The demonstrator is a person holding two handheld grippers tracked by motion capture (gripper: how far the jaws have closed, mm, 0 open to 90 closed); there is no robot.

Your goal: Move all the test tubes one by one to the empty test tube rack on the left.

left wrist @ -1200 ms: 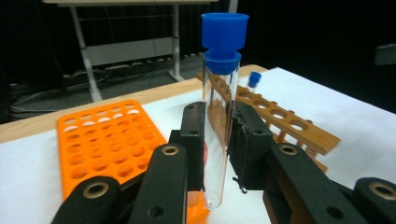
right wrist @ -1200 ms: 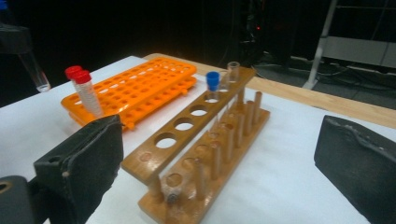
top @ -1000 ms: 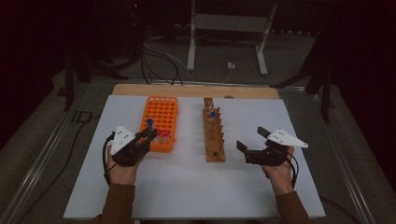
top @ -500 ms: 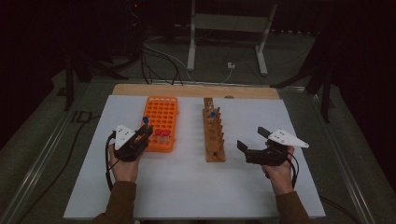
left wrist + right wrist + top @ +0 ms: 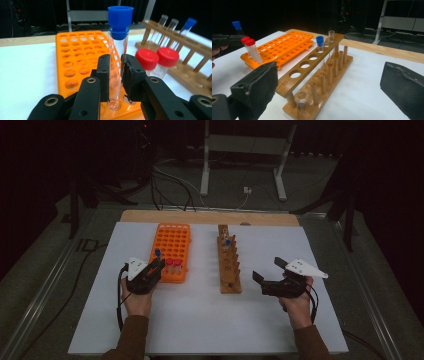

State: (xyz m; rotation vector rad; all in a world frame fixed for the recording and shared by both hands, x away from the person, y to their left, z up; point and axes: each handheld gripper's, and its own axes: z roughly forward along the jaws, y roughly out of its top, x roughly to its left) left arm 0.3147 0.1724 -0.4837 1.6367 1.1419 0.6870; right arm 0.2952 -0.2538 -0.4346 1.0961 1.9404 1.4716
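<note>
My left gripper (image 5: 115, 75) is shut on a clear tube with a blue cap (image 5: 120, 17) and holds it upright. The tube's round bottom sits at the near edge of the orange rack (image 5: 75, 57). From above, the left gripper (image 5: 158, 266) is at the rack's (image 5: 172, 240) front left corner, beside two red-capped tubes (image 5: 173, 265) standing in the rack. My right gripper (image 5: 268, 269) is open and holds nothing, just right of the wooden rack (image 5: 229, 267). In the right gripper view its jaws stand wide apart either side of the wooden rack (image 5: 317, 75), which holds a blue-capped tube (image 5: 320, 42).
A white sheet (image 5: 200, 320) covers the table, with a bare wooden strip (image 5: 200, 216) at the far edge. Several empty clear tubes (image 5: 165, 23) stand in the wooden rack. Cables (image 5: 170, 180) and a metal stand (image 5: 240, 160) lie on the floor beyond.
My left gripper has sunk a little with the blue-capped tube, bringing it down to the orange rack's front corner. The right gripper has not moved.
</note>
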